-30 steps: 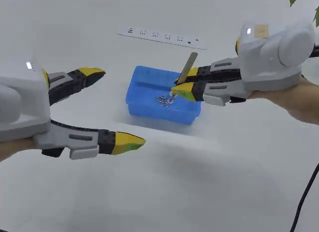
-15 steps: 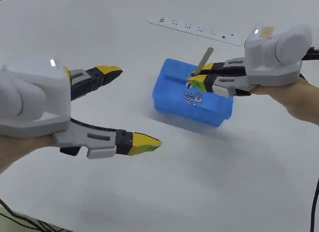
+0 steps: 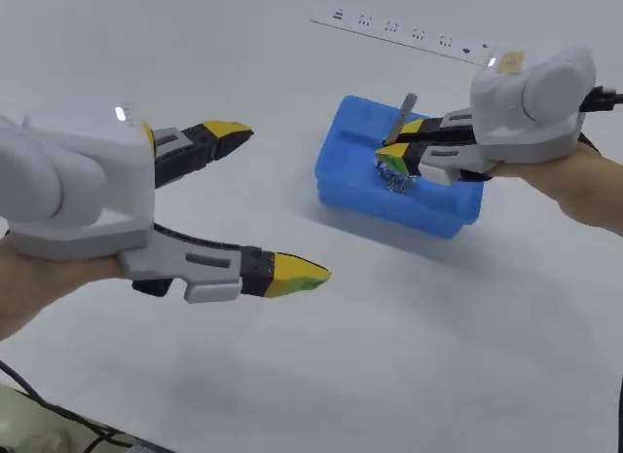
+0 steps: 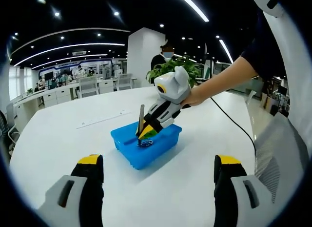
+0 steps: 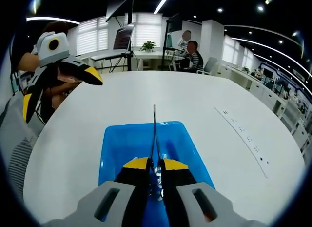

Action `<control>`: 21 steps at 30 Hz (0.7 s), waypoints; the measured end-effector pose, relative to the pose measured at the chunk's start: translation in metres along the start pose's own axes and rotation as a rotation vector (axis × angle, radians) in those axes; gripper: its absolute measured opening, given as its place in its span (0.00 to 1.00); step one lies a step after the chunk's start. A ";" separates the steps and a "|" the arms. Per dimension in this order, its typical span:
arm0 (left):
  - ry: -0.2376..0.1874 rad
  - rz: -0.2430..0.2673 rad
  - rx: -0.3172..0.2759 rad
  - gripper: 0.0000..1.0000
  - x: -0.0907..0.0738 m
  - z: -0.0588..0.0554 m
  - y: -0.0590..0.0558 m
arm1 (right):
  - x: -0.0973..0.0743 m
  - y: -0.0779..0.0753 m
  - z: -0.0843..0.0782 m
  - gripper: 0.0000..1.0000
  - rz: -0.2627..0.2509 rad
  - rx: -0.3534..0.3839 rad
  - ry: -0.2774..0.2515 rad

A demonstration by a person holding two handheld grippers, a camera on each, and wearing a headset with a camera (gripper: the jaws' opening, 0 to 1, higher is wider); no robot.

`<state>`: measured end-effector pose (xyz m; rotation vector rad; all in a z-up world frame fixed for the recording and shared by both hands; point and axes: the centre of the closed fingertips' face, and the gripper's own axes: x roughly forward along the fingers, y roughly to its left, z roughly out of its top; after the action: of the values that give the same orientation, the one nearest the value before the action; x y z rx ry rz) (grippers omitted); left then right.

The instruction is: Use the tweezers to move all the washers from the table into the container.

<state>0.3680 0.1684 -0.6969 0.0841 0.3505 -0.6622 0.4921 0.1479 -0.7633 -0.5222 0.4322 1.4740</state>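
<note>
Right hand-held gripper clamps the tweezers over washers in the blue container — task looks nearly done; left hand-held gripper gapes wide.

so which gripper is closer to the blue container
Right. The right gripper hangs over the blue container, shut on the tweezers; the left gripper is open, apart from it over the table.

The left gripper shows its black, yellow-tipped jaws spread wide above the white table. Beyond them sits the blue rectangular plastic container — over it the white right gripper, held in a hand, has its jaws pinched on slim metal tweezers that stand nearly upright
</note>
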 end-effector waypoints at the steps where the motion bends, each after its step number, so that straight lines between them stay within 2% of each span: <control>1: -0.002 -0.002 0.001 1.00 0.001 0.001 0.000 | -0.001 -0.001 -0.001 0.10 -0.002 -0.006 0.005; 8: -0.011 -0.011 0.003 1.00 0.005 0.009 -0.005 | -0.008 -0.008 -0.001 0.11 -0.016 0.020 -0.004; 16: -0.011 -0.012 0.003 0.99 0.004 0.010 -0.008 | -0.017 -0.010 0.003 0.09 -0.030 0.031 -0.009; 19: -0.030 -0.008 -0.009 0.99 0.005 0.015 -0.006 | -0.022 -0.006 0.007 0.08 -0.026 0.043 -0.008; 21: -0.059 -0.013 -0.035 0.98 0.008 0.021 -0.002 | -0.025 -0.001 0.011 0.08 -0.016 0.060 -0.009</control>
<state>0.3792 0.1581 -0.6799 0.0285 0.3060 -0.6701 0.4907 0.1341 -0.7401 -0.4705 0.4625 1.4433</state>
